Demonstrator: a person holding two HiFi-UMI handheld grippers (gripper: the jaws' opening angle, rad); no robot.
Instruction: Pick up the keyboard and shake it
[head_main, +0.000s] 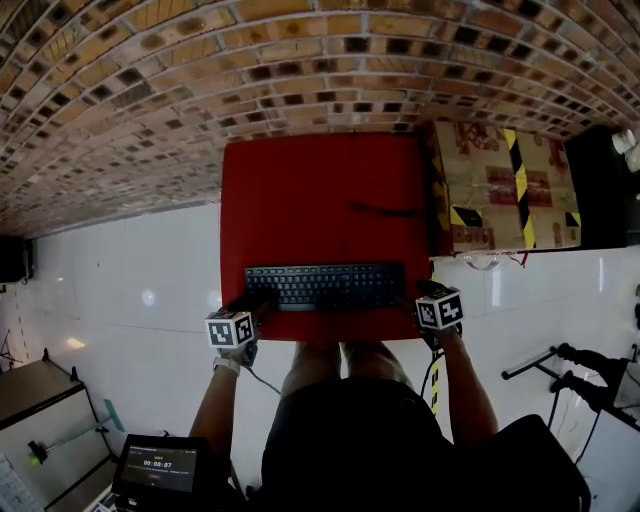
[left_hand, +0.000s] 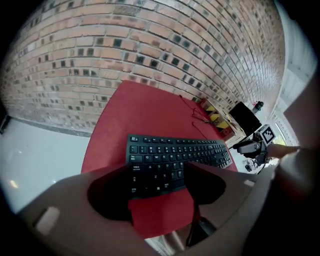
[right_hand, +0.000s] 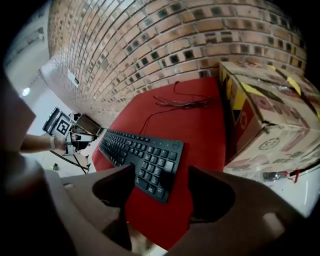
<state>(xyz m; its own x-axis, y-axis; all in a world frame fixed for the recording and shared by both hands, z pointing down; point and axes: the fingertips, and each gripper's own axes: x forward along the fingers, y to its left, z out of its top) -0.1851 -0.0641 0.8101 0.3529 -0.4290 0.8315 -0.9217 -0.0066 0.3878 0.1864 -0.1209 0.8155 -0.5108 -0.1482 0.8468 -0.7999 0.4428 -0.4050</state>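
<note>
My left tool (left_hand: 160, 172) is spread wide. Looking along it, the near left corner of the keyboard (head_main: 325, 286) shows in the gap, but neither jaw presses on it. My right tool (right_hand: 161, 172) is spread the same way, with the near right corner of the keyboard in its gap and nothing pinched. From the head view the two tools sit at the keyboard's two ends, just off the front edge of the tabletop (head_main: 320, 180).

The keyboard lies flat on the red tabletop, near its front edge and parallel to it. A thin cable (head_main: 385, 210) trails over the red surface behind it. I judge the task as barely begun: the tools are lined up and no more. I still have to close on both ends, lift and shake.

As for writing, the key legends are visible but too small to read. A small round logo sits at the keyboard's far right corner in the right gripper view, and I can't make it out. The box (head_main: 500, 190) to the right carries yellow-and-black striped tape and round printed marks, none legible. The small screen (head_main: 155, 465) by my left arm shows a row of digits like a timer, too small to read with certainty.
</note>
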